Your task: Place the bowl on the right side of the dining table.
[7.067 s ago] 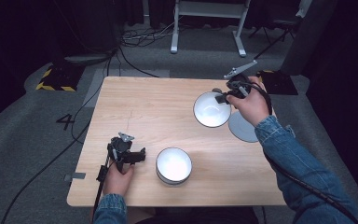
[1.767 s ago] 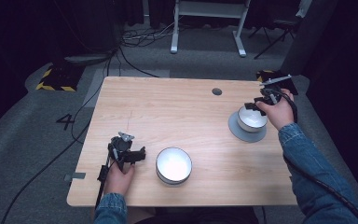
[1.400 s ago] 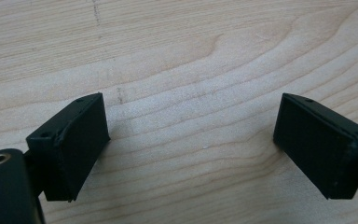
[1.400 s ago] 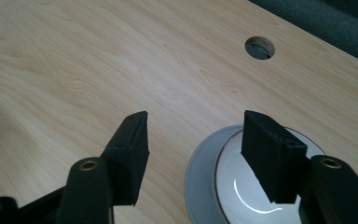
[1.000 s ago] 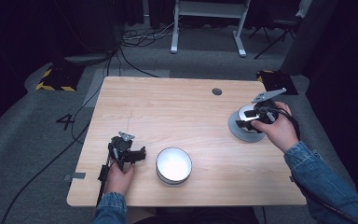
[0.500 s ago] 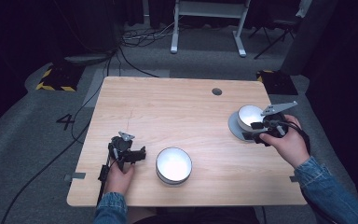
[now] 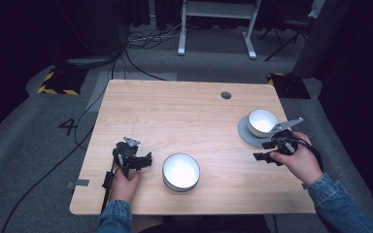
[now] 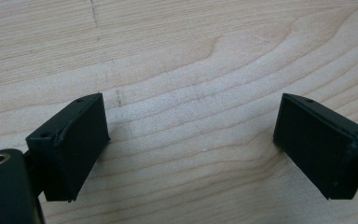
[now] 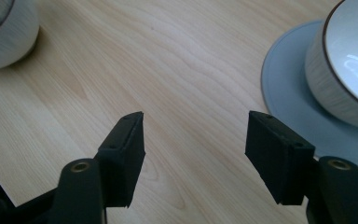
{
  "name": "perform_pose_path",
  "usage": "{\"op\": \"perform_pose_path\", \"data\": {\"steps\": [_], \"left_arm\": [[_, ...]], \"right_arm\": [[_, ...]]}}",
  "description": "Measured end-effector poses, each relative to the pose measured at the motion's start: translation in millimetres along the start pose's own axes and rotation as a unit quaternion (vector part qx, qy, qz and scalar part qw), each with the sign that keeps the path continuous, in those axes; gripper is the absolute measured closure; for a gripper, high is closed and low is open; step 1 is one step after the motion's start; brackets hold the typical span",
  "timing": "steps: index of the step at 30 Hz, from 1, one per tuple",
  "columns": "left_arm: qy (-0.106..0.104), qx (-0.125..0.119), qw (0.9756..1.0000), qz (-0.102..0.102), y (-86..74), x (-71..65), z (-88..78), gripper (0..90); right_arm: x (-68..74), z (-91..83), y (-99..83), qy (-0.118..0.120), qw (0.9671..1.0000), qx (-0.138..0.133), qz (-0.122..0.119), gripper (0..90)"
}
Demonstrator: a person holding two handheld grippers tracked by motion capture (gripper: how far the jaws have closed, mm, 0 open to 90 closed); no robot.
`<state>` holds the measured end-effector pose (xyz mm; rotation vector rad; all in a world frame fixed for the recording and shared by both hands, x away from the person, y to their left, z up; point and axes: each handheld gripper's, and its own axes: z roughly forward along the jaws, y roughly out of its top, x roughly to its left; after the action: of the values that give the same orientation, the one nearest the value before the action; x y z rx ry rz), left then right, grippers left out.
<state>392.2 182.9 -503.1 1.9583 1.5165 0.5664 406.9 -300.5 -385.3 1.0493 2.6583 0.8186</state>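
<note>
A white bowl (image 7: 262, 122) with a dark rim stands on a round grey mat (image 7: 245, 132) at the table's right side; in the right gripper view the bowl (image 9: 349, 65) and the mat (image 9: 284, 93) lie to the right of the jaws. My right gripper (image 7: 264, 151) (image 9: 196, 126) is just nearer than the mat, open; its jaws have just been opening with only bare wood between them. A second white bowl (image 7: 180, 172) (image 9: 2, 28) sits near the front middle. My left gripper (image 7: 147, 160) (image 8: 191, 121) rests open to that bowl's left, over bare wood.
The wooden table (image 7: 184, 111) has a small round cable hole (image 7: 226, 95) at the back right. Cables, a white desk frame and a yellow-black striped base lie on the grey floor beyond the far edge. A cable trails from the left gripper over the front edge.
My right gripper has drawn back from the bowl on the mat toward the near edge and sunk lower, leaving the bowl there. The left hand has not moved.
</note>
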Motion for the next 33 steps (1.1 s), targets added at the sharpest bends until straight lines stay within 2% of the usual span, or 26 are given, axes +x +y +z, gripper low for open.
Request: {"op": "perform_pose_path", "data": {"steps": [4, 8, 14, 16, 21, 23, 25, 28, 29, 30, 33], "left_arm": [[0.0, 0.0, 1.0, 0.0, 0.0, 0.0, 0.0, 10.2], [0.001, 0.0, 1.0, 0.0, 0.1, 0.1, -0.1, 10.2], [0.0, 0.0, 1.0, 0.001, 0.0, 0.1, 0.0, 10.2], [0.0, 0.001, 1.0, 0.0, 0.1, 0.0, -0.1, 10.2], [0.0, 0.0, 1.0, 0.0, 0.0, 0.0, 0.0, 10.2], [0.0, 0.0, 1.0, 0.001, 0.1, 0.1, 0.0, 10.2], [0.0, 0.0, 1.0, 0.0, 0.0, 0.0, 0.0, 10.2], [0.0, 0.0, 1.0, 0.0, 0.0, 0.0, 0.0, 10.2], [0.002, 0.0, 1.0, 0.001, 0.1, 0.1, -0.2, 10.2], [0.0, 0.0, 1.0, 0.0, 0.0, 0.1, 0.0, 10.2], [0.001, 0.0, 1.0, 0.001, 0.1, 0.1, -0.1, 10.2]], "right_arm": [[-0.2, 9.6, -10.0, 0.003, 0.9999, 0.009, 0.012, 38.1], [-1.1, 17.0, -18.3, 0.004, 0.9998, 0.014, 0.01, 38.1], [-0.9, 30.8, -35.4, 0.006, 0.9995, 0.017, 0.025, 38.3], [-1.8, 34.9, -40.6, 0.004, 0.9996, 0.018, 0.024, 38.3], [0.8, 42.8, -50.7, 0.003, 0.9992, 0.015, 0.036, 38.3], [-0.1, 46.1, -54.4, 0.0, 0.9996, 0.011, 0.025, 38.3], [2.4, 49.6, -58.5, 0.002, 0.9992, 0.007, 0.038, 38.4], [4.7, 53.7, -63.2, 0.006, 0.999, 0.002, 0.044, 38.3], [3.9, 54.7, -65.0, 0.004, 0.9993, 0.001, 0.037, 38.3], [5.1, 55.5, -66.1, 0.007, 0.999, 0.002, 0.045, 38.3], [6.6, 57.7, -69.7, 0.0, 0.999, -0.003, 0.044, 38.1]]}}
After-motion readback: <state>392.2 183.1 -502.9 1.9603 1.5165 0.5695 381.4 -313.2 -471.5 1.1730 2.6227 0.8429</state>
